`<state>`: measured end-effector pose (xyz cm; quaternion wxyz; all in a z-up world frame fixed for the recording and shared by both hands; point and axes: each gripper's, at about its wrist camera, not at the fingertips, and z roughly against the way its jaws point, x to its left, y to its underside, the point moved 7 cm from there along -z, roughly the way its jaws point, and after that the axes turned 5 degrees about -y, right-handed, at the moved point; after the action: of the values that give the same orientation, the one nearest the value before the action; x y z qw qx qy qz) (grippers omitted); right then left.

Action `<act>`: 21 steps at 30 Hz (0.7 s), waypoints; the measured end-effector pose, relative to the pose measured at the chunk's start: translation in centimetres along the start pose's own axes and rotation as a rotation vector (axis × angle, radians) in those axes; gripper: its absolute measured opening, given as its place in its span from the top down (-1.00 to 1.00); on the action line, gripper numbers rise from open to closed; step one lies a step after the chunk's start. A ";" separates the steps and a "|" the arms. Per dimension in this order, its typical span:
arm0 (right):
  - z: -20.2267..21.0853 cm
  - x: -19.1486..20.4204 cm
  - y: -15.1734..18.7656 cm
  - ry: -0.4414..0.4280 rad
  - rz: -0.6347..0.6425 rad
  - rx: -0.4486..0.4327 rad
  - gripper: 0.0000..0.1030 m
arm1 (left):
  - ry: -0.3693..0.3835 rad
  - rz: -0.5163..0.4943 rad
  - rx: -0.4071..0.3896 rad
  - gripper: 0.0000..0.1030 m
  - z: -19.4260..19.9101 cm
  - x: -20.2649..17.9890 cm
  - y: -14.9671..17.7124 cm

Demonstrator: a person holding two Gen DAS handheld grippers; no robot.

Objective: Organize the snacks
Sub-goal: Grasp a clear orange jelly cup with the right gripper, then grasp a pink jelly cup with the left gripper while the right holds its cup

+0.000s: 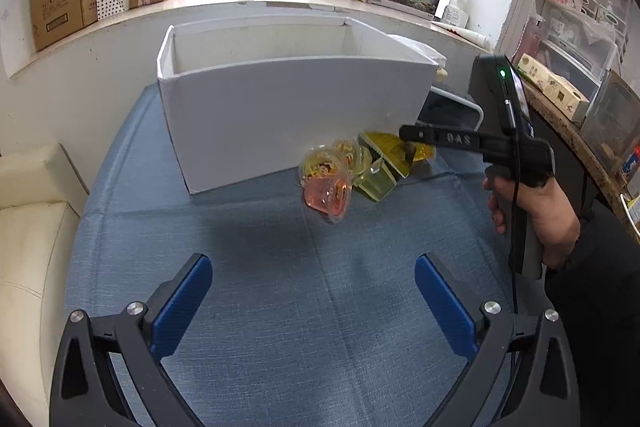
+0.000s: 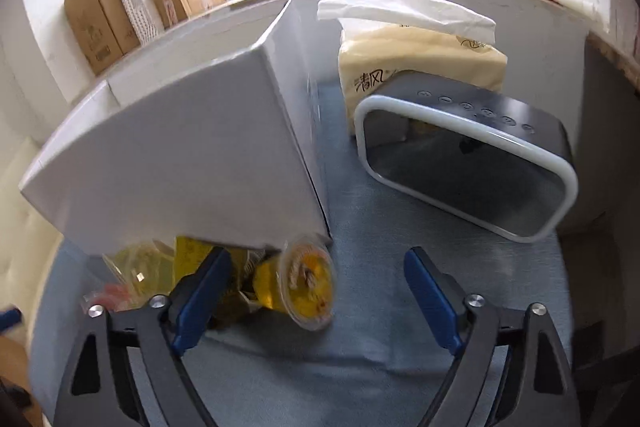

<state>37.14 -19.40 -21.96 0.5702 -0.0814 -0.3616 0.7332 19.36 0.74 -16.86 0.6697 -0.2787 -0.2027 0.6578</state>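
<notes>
Snacks: jelly cups in a cluster on the blue-clothed worktop [image 1: 280, 307], at the near right corner of the white box [image 1: 280, 115].

Count, left wrist view: one orange-red cup [image 1: 330, 197] nearest the camera, tipped on its side; one clear yellow cup [image 1: 376, 183] beside it; one yellow-lidded pack [image 1: 390, 151] behind, partly under the right claw finger; at least one more printed-lid cup [image 1: 320, 163] touching the red one. Exact total cannot be told; pieces overlap.

Count, right wrist view: one orange-yellow cup [image 2: 310, 285] lying on its side, lid toward the camera, against the box [image 2: 180, 163] corner; yellow packs [image 2: 192, 259] left of it, partly hidden by the left finger; red cup [image 2: 110, 293] at far left, blurred.

Box: one, open-topped; nothing visible inside.

Left claw [image 1: 314, 301]: wide, holding nothing, hovering over bare cloth, well short of the cluster.

Right claw [image 2: 318, 297]: wide, holding nothing, orange-yellow cup between the fingers but nearer the left one; contact cannot be told.

Seen only from the left wrist: right hand [image 1: 536, 215] on the claw handle, green light lit, box interior, cream seat [image 1: 32, 227] at left.

Seen only from the right wrist: one speaker [image 2: 468, 163] right of the box, one tissue pack [image 2: 420, 63] behind it.

Both views: cartons on the window sill.
</notes>
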 end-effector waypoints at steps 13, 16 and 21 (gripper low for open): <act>0.5 -0.4 1.8 0.011 0.052 0.007 0.03 | 0.010 -0.026 0.015 -1.00 -0.9 -1.3 0.3; 1.1 -0.5 1.3 -0.025 0.001 -0.019 0.03 | 0.005 -0.031 0.013 -1.00 -1.1 -1.5 0.3; 3.5 0.3 2.6 -0.030 0.047 -0.059 0.03 | -0.001 -0.028 0.014 -1.00 -3.3 -1.6 -0.5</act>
<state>33.17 -20.88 -20.94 0.5447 -0.0955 -0.3898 0.7364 21.73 -1.18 -18.93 0.6807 -0.2708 -0.2024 0.6499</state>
